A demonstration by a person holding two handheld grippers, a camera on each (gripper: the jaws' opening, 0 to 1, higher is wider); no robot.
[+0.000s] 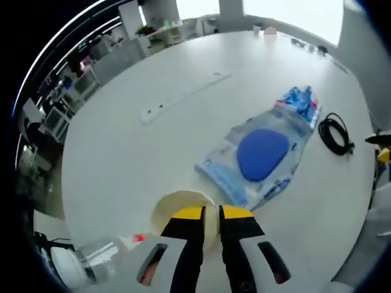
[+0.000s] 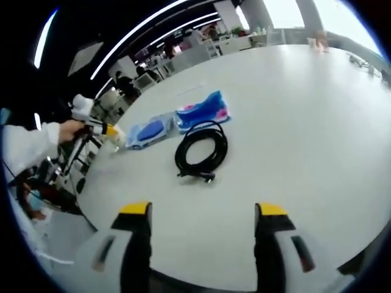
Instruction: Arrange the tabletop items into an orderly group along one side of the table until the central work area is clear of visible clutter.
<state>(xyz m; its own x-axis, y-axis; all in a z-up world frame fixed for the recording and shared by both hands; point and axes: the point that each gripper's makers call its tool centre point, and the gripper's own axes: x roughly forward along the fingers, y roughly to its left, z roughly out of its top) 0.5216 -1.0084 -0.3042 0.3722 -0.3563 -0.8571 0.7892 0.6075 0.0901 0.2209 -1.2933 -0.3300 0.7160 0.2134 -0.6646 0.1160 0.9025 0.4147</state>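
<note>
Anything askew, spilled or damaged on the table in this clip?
No spill or damage shows. The items just lie loose mid-table: a clear pouch with a blue pad inside lies crumpled, next to a blue printed packet and a coiled black cable. The left tongs are shut on a cream cup rim.

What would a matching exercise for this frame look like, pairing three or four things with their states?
Things:
1. left gripper
2. right gripper
3. coiled black cable
4. clear plastic packet with a blue oval pad

States:
A. lying flat on the white table, beside the blue patterned packet
B. jaws wide apart, nothing between them
C. jaws closed on the rim of the cream round container
D. looped on the table, untouched

Pairs: 1-C, 2-B, 3-D, 4-A
</note>
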